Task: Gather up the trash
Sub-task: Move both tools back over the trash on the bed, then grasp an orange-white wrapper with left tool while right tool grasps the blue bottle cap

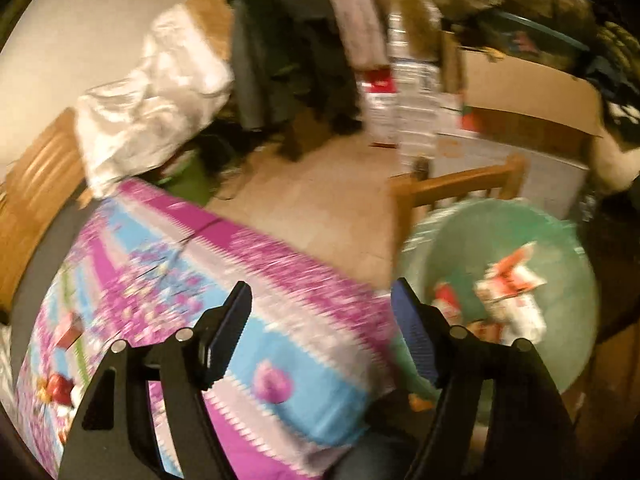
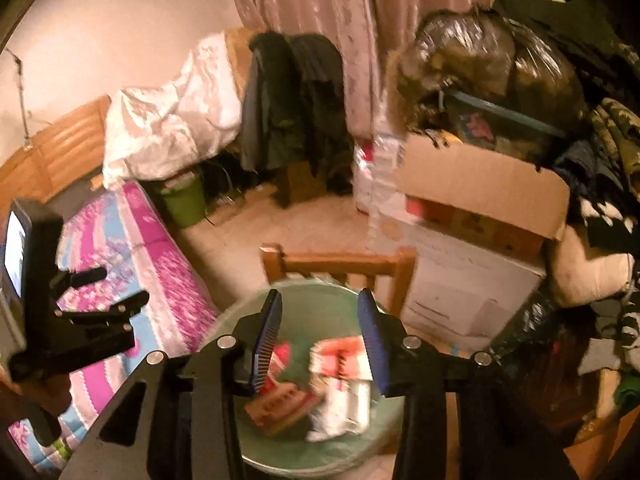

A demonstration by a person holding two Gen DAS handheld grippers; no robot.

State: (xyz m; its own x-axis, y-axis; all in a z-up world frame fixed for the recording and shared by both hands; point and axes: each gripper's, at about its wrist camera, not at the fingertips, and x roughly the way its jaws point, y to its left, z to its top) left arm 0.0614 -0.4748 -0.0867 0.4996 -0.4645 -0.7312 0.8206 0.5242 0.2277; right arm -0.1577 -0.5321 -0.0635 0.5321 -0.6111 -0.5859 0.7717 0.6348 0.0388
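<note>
Green-lined bin (image 2: 320,308) sits right below the right gripper (image 2: 320,336), jaws apart and empty, wrappers (image 2: 340,364) already inside, so I reckon that's a drop; left gripper (image 1: 320,312), wide and empty, hangs over the bed (image 1: 200,260).

Tan floor (image 2: 256,240), green-lined bin (image 2: 320,300), wooden chair (image 2: 340,262)

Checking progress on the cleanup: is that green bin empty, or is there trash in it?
Not empty. The green bin holds red-and-white packaging lying at its bottom.
</note>
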